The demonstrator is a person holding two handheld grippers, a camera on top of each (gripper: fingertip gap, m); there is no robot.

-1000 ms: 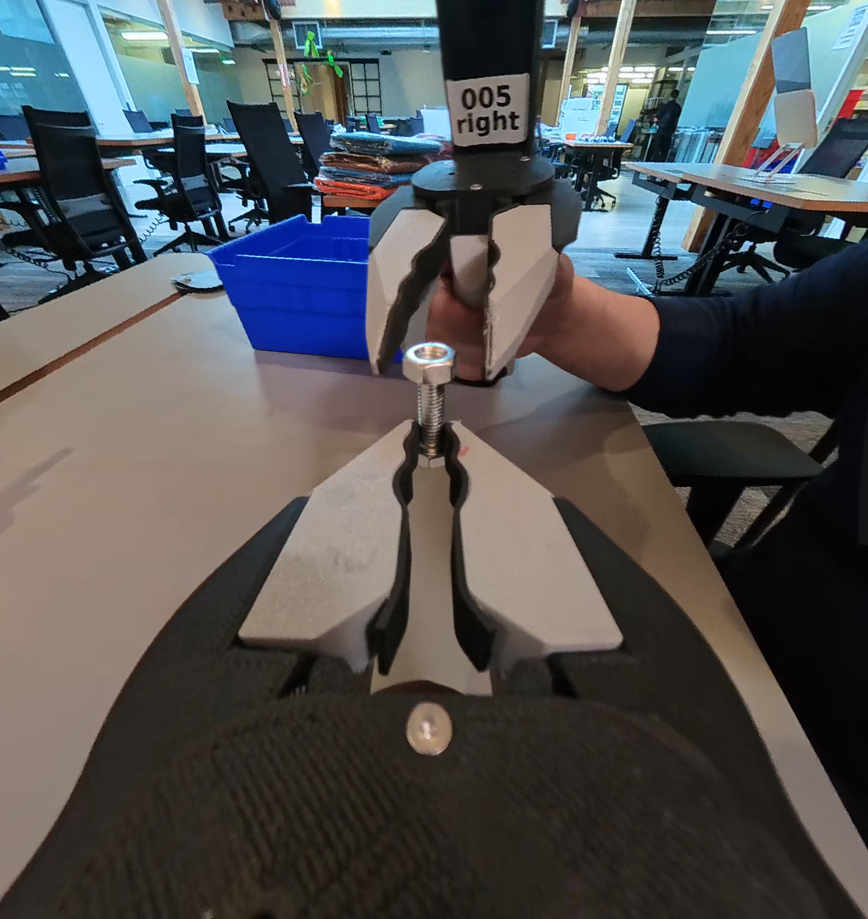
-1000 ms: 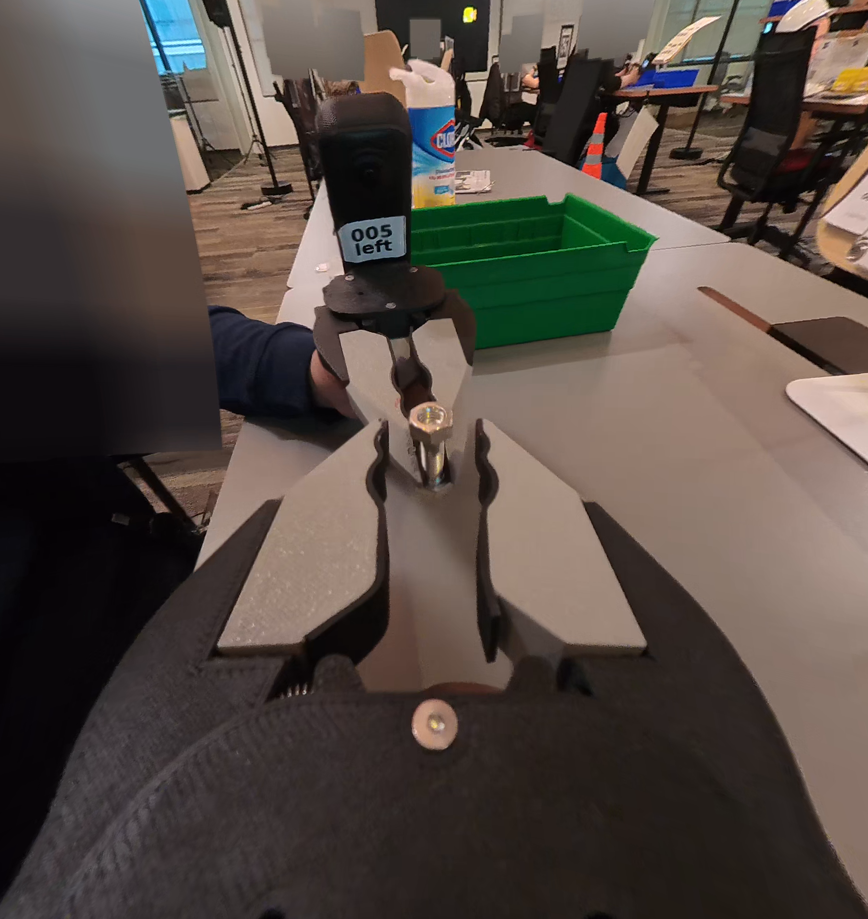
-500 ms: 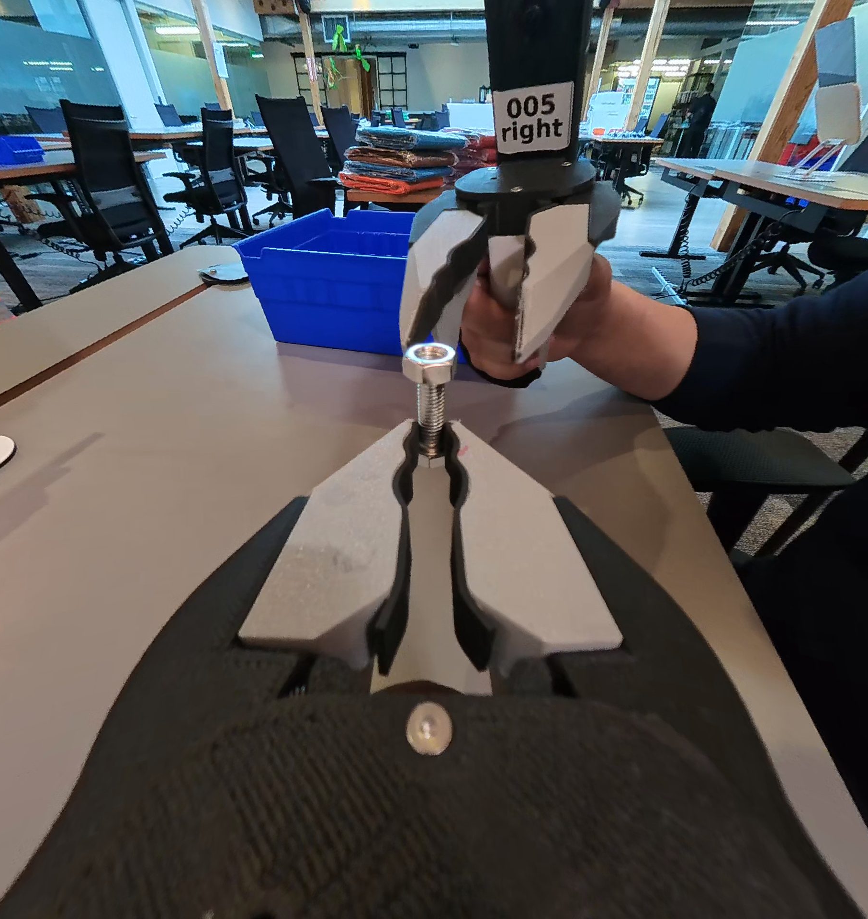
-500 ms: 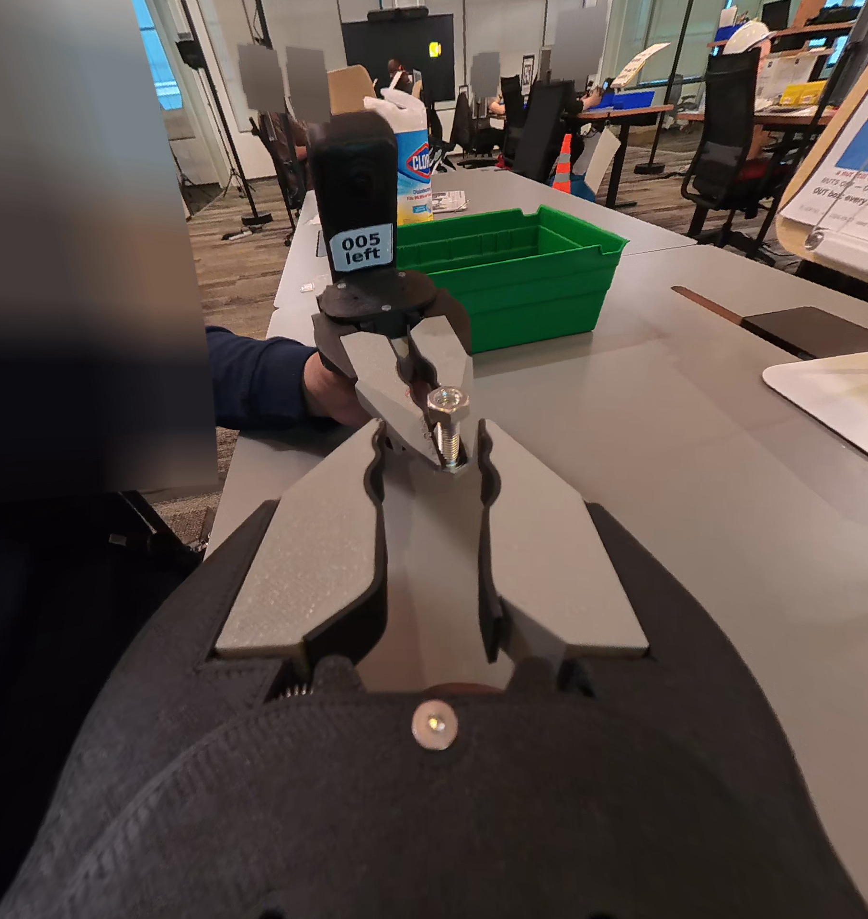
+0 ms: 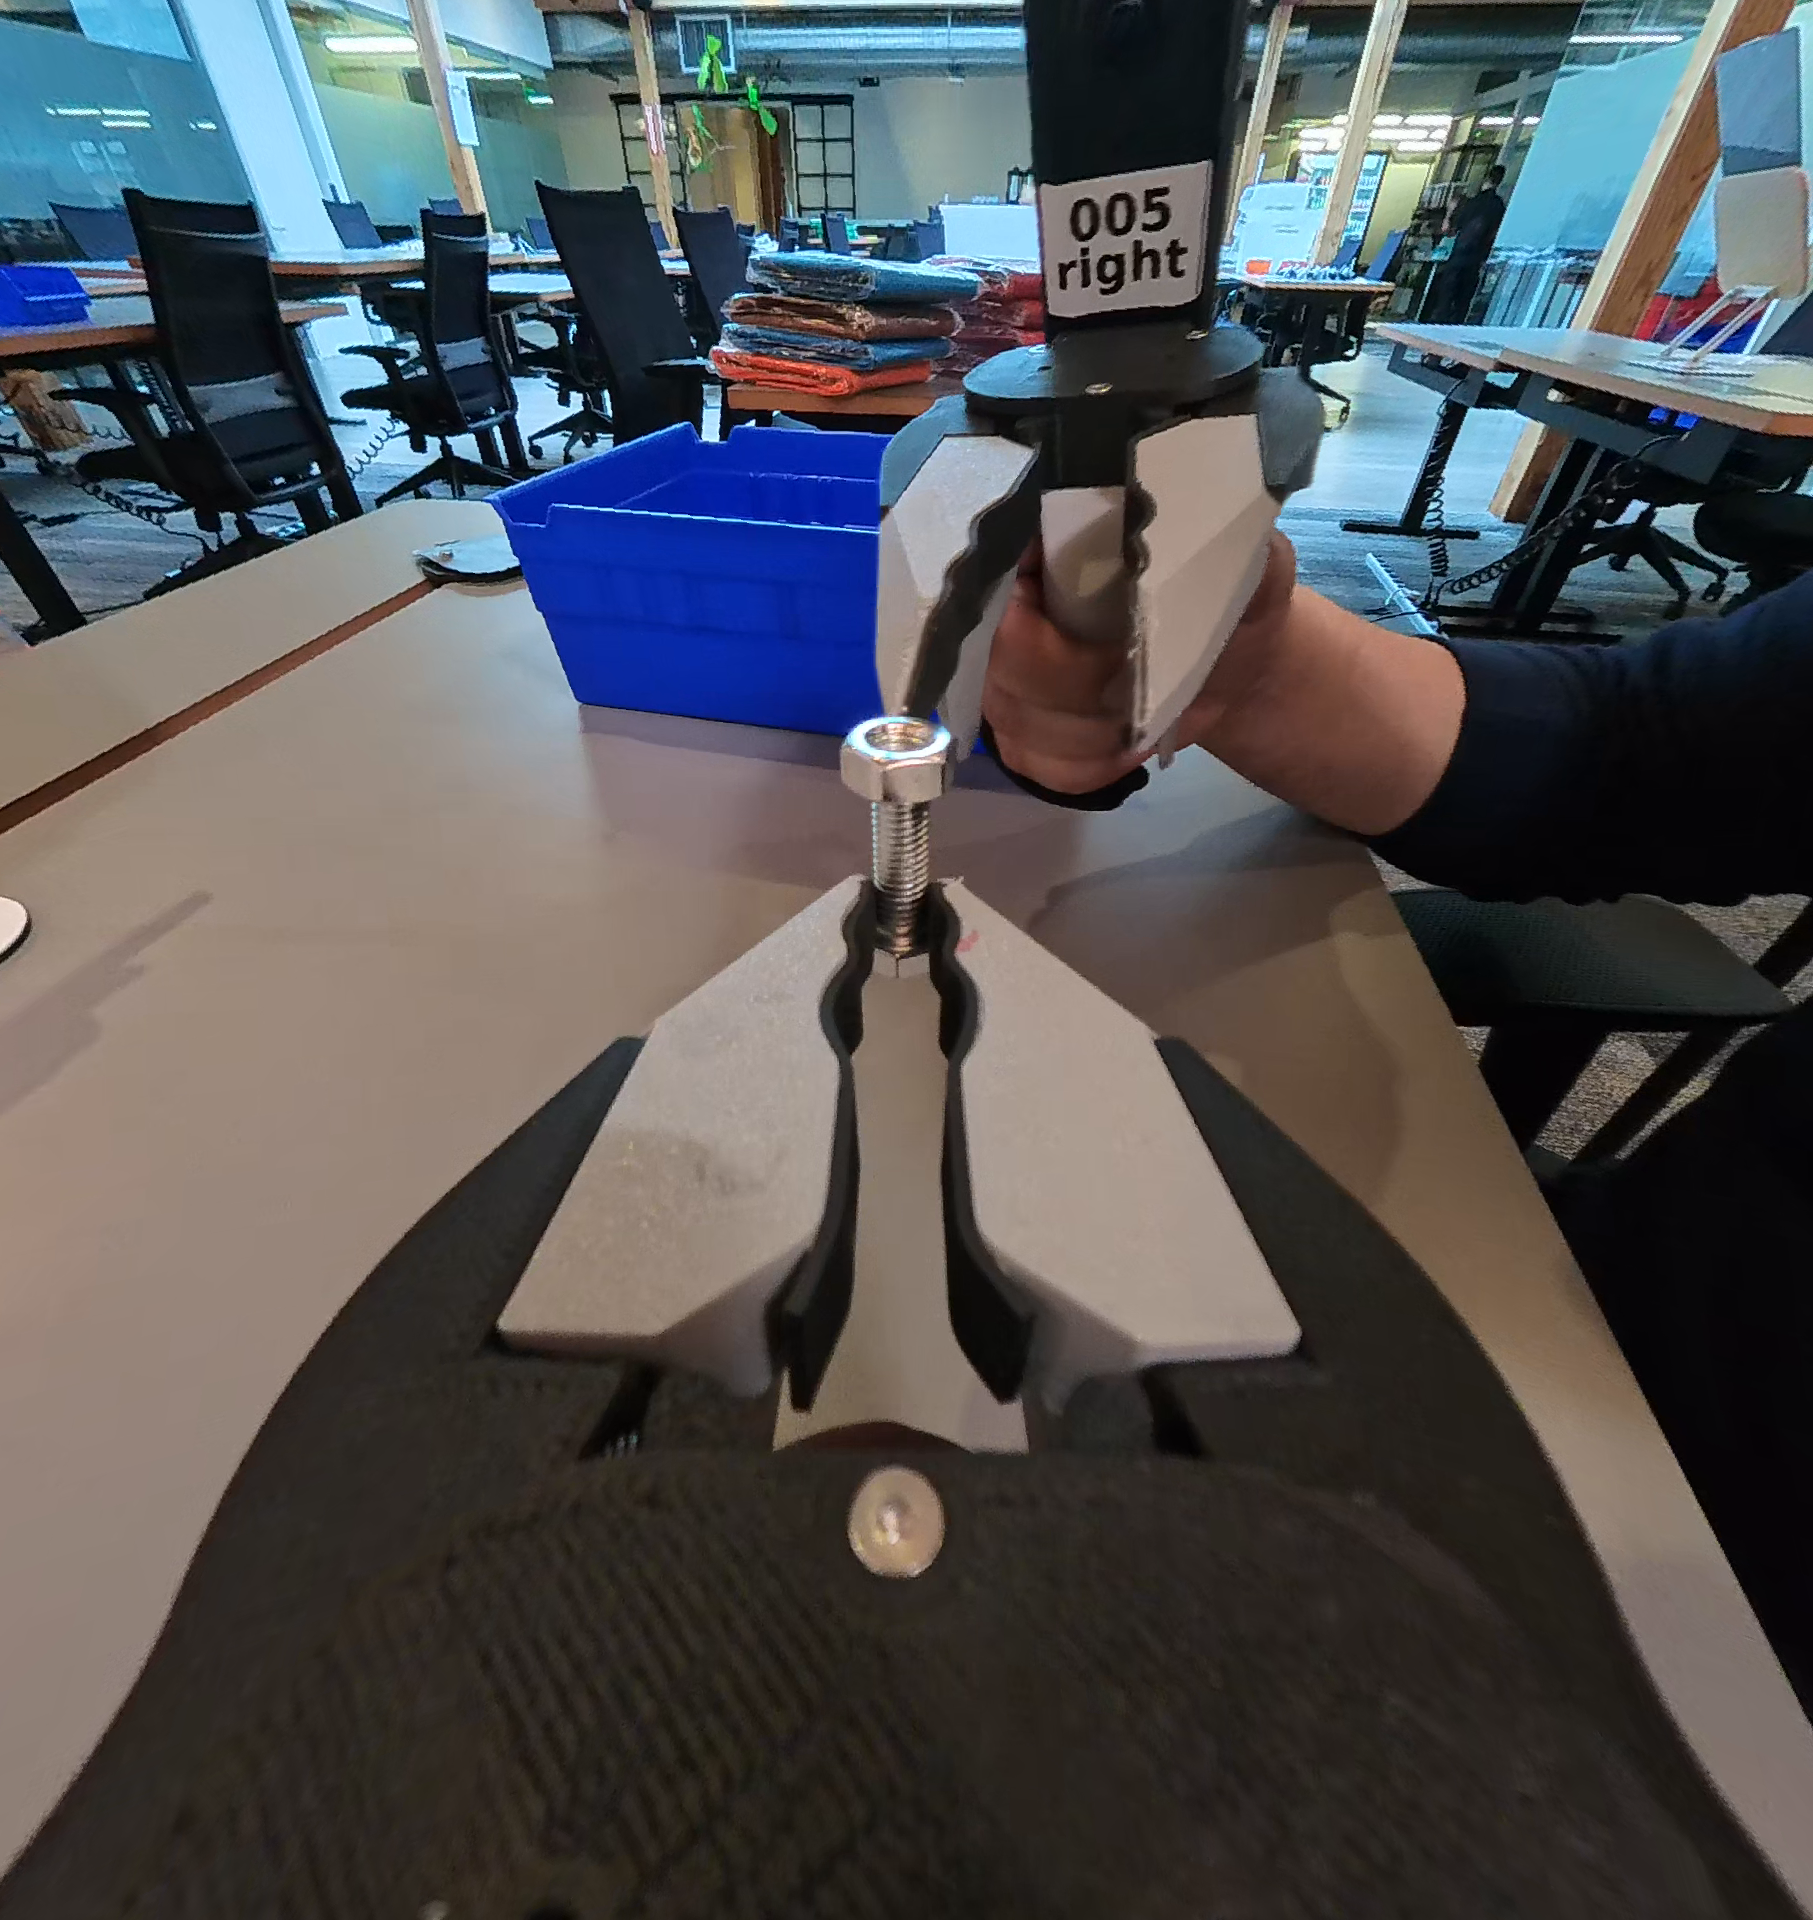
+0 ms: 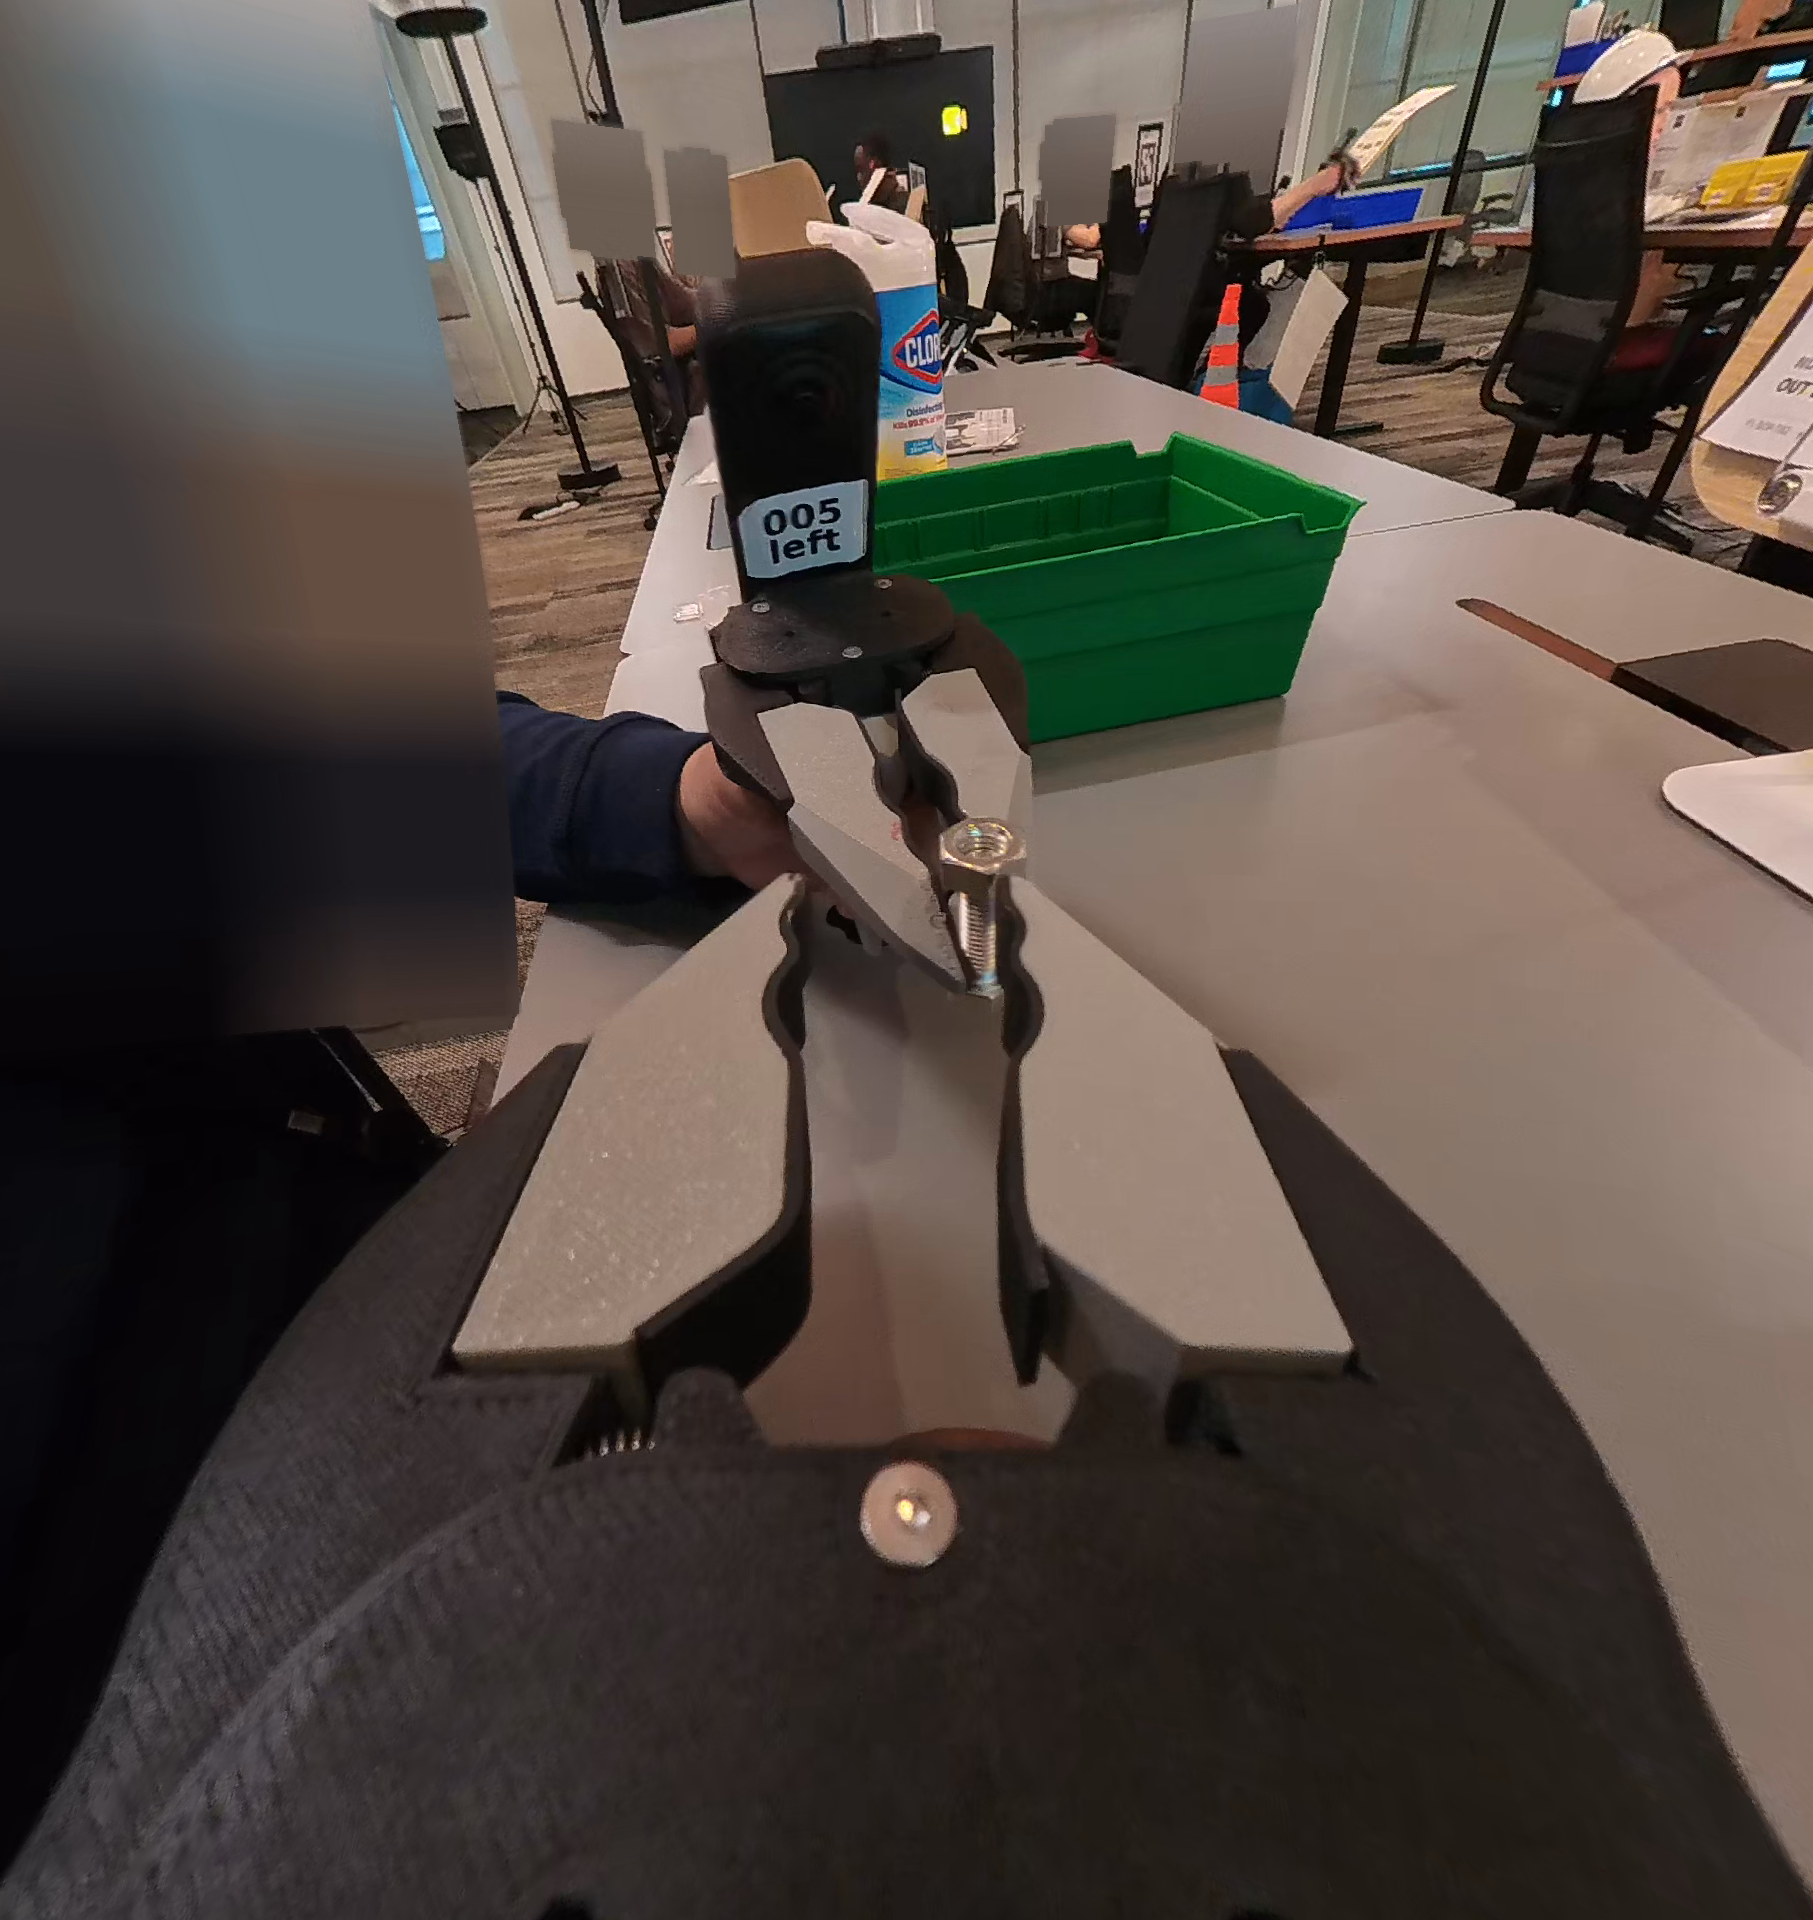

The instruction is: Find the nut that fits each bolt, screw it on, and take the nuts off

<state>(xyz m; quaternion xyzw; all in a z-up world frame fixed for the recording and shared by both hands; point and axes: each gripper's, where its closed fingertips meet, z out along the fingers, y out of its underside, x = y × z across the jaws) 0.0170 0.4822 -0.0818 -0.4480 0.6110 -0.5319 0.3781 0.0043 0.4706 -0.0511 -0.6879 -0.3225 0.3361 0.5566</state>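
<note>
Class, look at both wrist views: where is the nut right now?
The nut sits atop the upright bolt gripped by the left claw, above the grey table. The open right claw hovers just beyond it, not touching.

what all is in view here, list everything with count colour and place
bolt: one, silver, upright, its lower end clamped in the left tool
nut: one, silver, on the bolt's top end
blue bin: one, on the table behind the bolt
green bin: one, on the table behind the left tool
wipes canister: one, white and blue, behind the green bin
table: one, grey
left tool: grey, shut on the bolt
right tool: grey, open beside the bolt
</note>
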